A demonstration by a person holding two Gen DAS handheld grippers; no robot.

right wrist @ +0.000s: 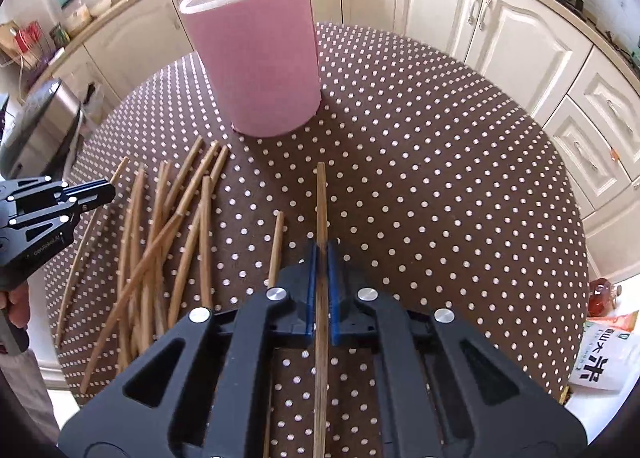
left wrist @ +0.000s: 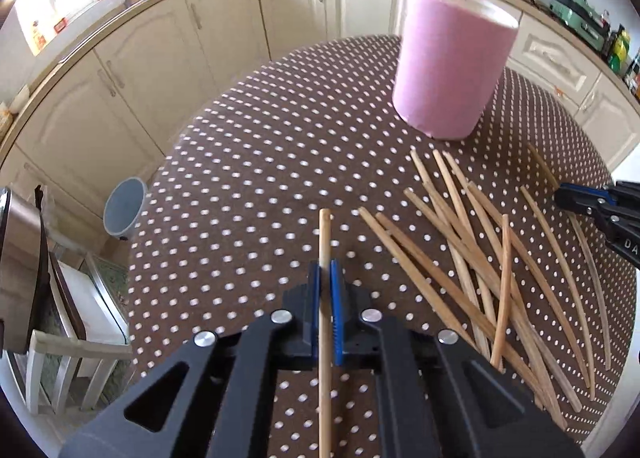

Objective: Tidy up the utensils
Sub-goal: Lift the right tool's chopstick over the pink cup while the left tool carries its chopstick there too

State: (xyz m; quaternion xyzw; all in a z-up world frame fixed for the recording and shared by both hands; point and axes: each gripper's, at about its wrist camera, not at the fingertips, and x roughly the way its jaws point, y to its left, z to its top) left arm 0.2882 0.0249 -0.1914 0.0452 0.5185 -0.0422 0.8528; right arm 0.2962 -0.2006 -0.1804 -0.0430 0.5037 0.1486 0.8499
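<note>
Two grippers: each clamps one chopstick between closed jaws.
Left gripper: chopstick pokes forward.
Right gripper: chopstick likewise.
Pile: loose, between grippers.
Pink cup: upright beyond.
Right view only: bag.

Table: holder at 11 o'clock in the right wrist view; chopstick pile at 9 o'clock, before holder.

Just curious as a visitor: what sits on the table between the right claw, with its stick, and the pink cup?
Nothing but bare dotted tablecloth. In the right wrist view, the right claw grips one chopstick, pointing toward the pink cup.
</note>
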